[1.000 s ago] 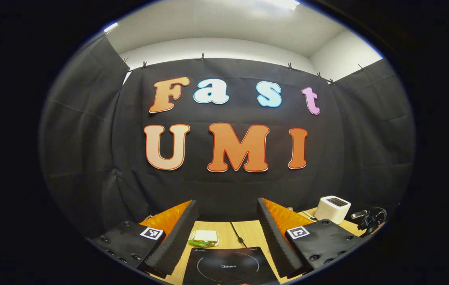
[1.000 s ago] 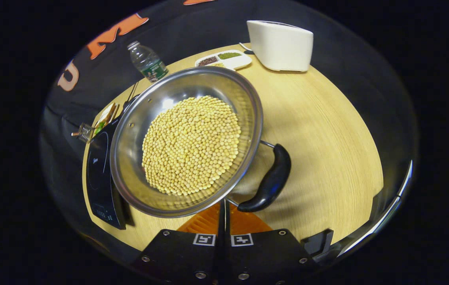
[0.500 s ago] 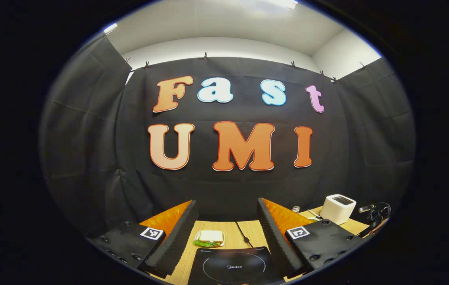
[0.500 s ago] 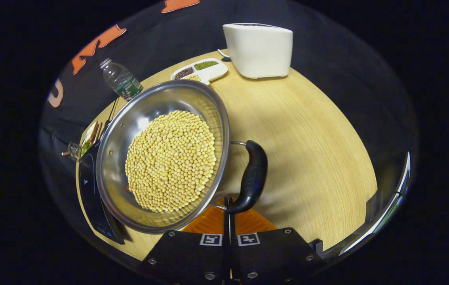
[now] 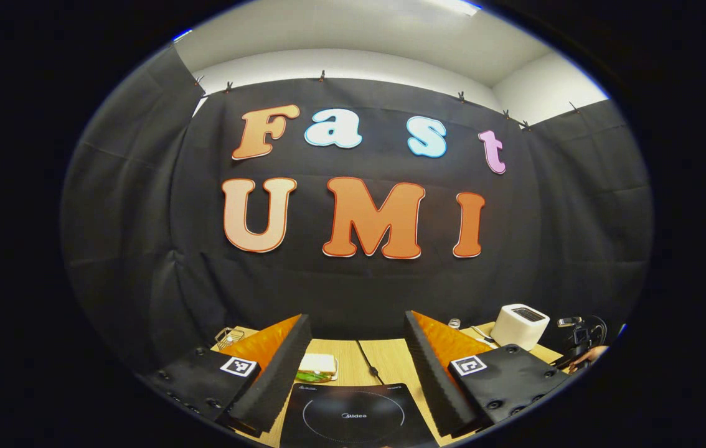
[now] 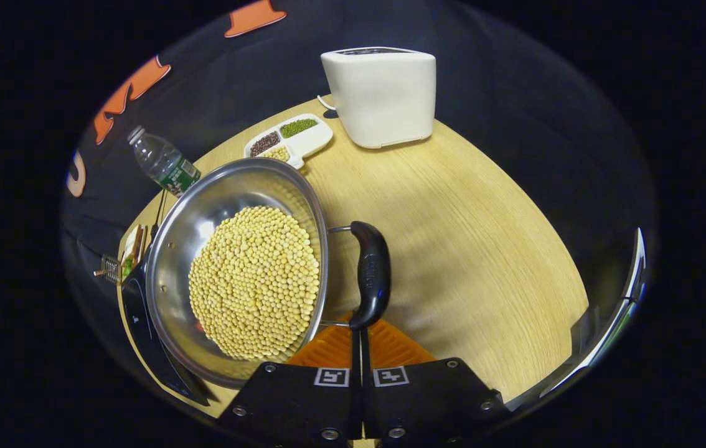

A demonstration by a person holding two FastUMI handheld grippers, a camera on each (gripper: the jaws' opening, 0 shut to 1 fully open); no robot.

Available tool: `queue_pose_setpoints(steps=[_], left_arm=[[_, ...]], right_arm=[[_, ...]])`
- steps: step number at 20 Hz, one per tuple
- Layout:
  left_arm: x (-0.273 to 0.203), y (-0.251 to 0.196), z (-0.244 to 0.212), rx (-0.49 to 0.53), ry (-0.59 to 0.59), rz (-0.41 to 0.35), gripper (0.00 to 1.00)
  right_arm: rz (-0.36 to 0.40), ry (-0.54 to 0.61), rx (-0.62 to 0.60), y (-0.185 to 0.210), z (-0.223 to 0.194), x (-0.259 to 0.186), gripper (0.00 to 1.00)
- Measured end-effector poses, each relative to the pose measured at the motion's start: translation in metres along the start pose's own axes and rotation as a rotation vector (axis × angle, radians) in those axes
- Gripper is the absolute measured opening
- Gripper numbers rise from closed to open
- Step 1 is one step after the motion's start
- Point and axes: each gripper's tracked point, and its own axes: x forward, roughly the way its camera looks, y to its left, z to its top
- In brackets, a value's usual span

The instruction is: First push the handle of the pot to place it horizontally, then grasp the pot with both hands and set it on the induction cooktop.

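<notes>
The pot (image 6: 238, 274), a steel pan heaped with yellow beans (image 6: 254, 280), sits on the desk (image 6: 484, 249) with its far edge over the induction cooktop (image 6: 141, 317) in the right gripper view, and its black handle (image 6: 371, 277) stands off the rim on the near side. The right tongs (image 6: 359, 339) are pressed together with no gap between the fingers, their tips touching or just short of the handle's lower end (which of the two I cannot tell). To push well, I judge the closed tips should bear squarely on that end and sweep slowly, so the pot turns without beans spilling. The left tongs (image 5: 356, 367) are spread wide and hold nothing, hovering above the cooktop (image 5: 353, 414), ready for the two-handed lift. Hard to make out: the pot's base, the cooktop's part under the pan, and the contact point itself. Beyond stand a toaster (image 6: 381, 96), a divided dish (image 6: 287, 137) and a water bottle (image 6: 163, 162).
</notes>
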Motion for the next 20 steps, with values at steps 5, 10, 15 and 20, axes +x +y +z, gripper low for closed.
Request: queue_pose_setpoints(steps=[5,10,15,20], left_arm=[[-0.001,0.003,0.000,0.012,-0.007,0.012,0.98],[-0.005,0.010,-0.004,0.013,-0.008,0.028,0.97],[-0.004,0.009,-0.017,0.005,0.022,0.024,0.98],[-0.005,0.001,-0.032,0.010,0.048,0.006,0.98]], right_arm=[[-0.036,-0.038,0.002,0.000,0.025,0.008,0.00],[-0.053,-0.052,0.001,0.001,0.044,0.012,0.00],[-0.068,-0.069,-0.021,-0.002,0.058,0.016,0.00],[-0.080,-0.092,-0.026,-0.005,0.075,0.016,0.00]])
